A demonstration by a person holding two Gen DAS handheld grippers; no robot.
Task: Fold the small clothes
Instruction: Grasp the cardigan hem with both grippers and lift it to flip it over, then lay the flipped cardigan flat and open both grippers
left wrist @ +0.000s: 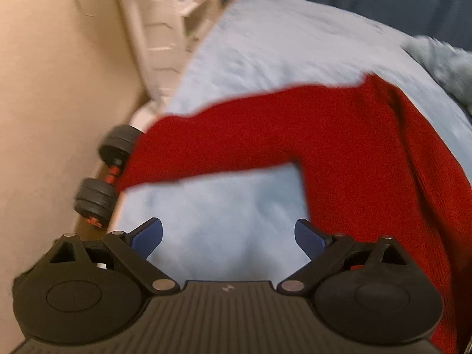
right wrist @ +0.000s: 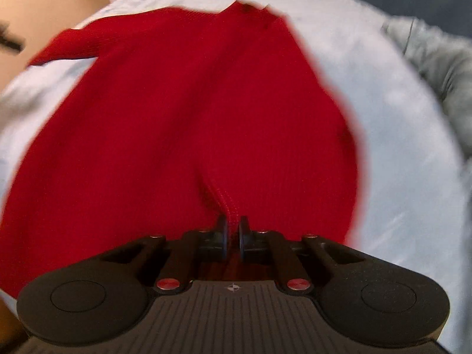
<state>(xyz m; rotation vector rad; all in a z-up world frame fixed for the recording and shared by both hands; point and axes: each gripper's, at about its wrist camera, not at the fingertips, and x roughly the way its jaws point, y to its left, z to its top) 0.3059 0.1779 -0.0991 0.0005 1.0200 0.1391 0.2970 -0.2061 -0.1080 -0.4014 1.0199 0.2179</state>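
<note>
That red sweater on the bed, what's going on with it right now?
A person with a handheld gripper in each hand is folding the red sweater, which lies spread on a light blue sheet. The right gripper is shut on a pinched ridge of the knit near its edge. The left gripper is open over bare sheet and holds nothing, with one sleeve stretched out ahead of it. No fold is finished yet.

A black dumbbell (left wrist: 103,174) lies beside the pale blue bedsheet (left wrist: 265,47).
</note>
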